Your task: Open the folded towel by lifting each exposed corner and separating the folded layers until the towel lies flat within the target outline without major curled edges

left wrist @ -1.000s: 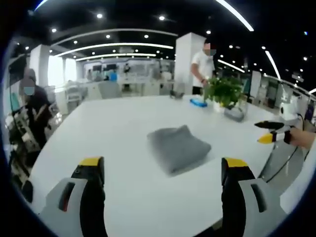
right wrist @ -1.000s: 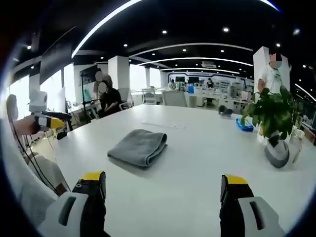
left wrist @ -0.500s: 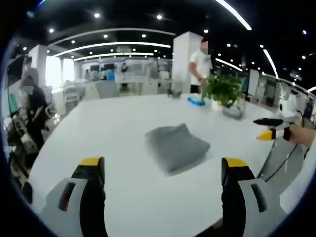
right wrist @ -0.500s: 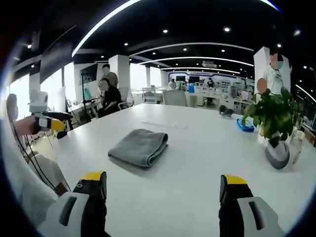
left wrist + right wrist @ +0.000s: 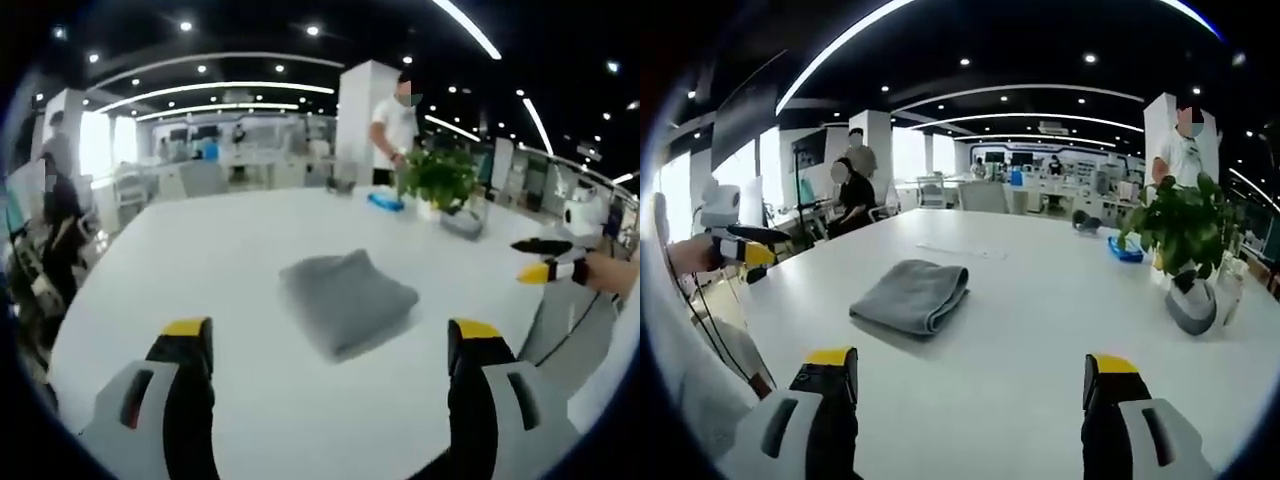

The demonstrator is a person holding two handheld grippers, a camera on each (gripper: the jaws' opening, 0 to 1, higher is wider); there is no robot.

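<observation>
The grey folded towel [image 5: 910, 295] lies untouched mid-table [image 5: 1040, 330], its layers not yet separated. Over the last second only the views have drifted slightly; neither tool has closed in. The left tool [image 5: 330, 345] and right tool [image 5: 970, 375] hover well short of it, jaws spread and empty. I judge the unfolding not begun. A potted plant [image 5: 1180, 235] stands well apart.

Grey towel [image 5: 345, 298] [image 5: 910, 295]: soft matt cloth, slightly fuzzy nap. White table [image 5: 200, 260] [image 5: 1040, 300]: smooth, faint sheen. Left tongs [image 5: 330, 345] and right tongs [image 5: 970, 375]: hard plastic look, grey shells, black matt jaws, yellow tips. Plant pot [image 5: 1192, 305]: smooth, grey.
</observation>
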